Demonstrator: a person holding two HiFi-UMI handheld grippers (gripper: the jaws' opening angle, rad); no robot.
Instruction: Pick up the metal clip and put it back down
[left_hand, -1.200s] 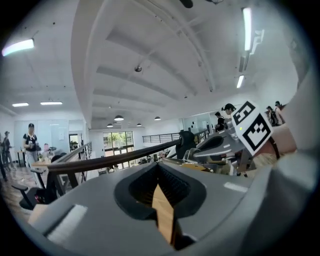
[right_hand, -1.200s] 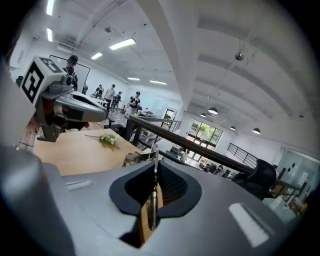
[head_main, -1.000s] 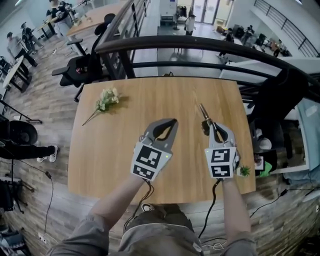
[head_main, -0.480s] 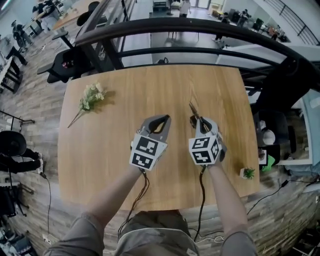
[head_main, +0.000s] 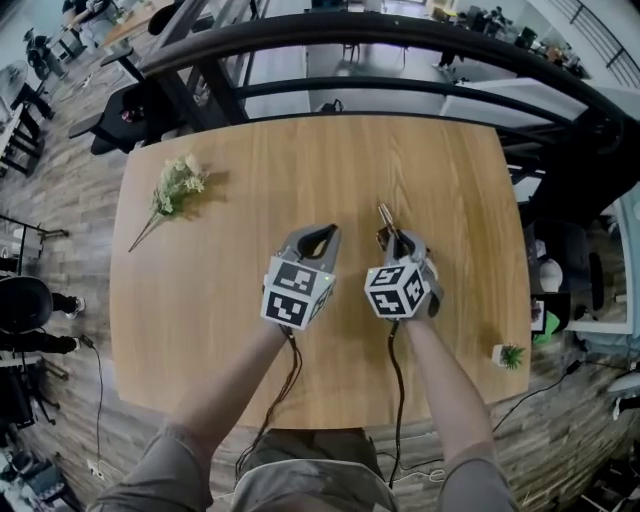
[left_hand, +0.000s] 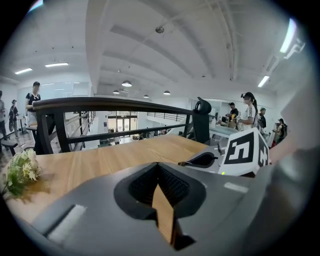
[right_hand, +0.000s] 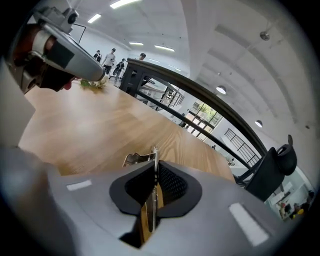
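Head view looks down; left claw (head_main: 322, 232) and right claw (head_main: 396, 238) views skim the table (head_main: 250, 170).

Bench (head_main: 200, 330): matt wood, smooth w/ visible grain. Clip (head_main: 383, 213): bare shiny metal. Left tool (head_main: 324, 230) & right tool (head_main: 398, 241): matt grey plastic, black textured inner faces.

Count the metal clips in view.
1. The metal clip is clamped in the right tongs, its end sticking out ahead of them above the table. No other shows; the hands and tongs could hide one.
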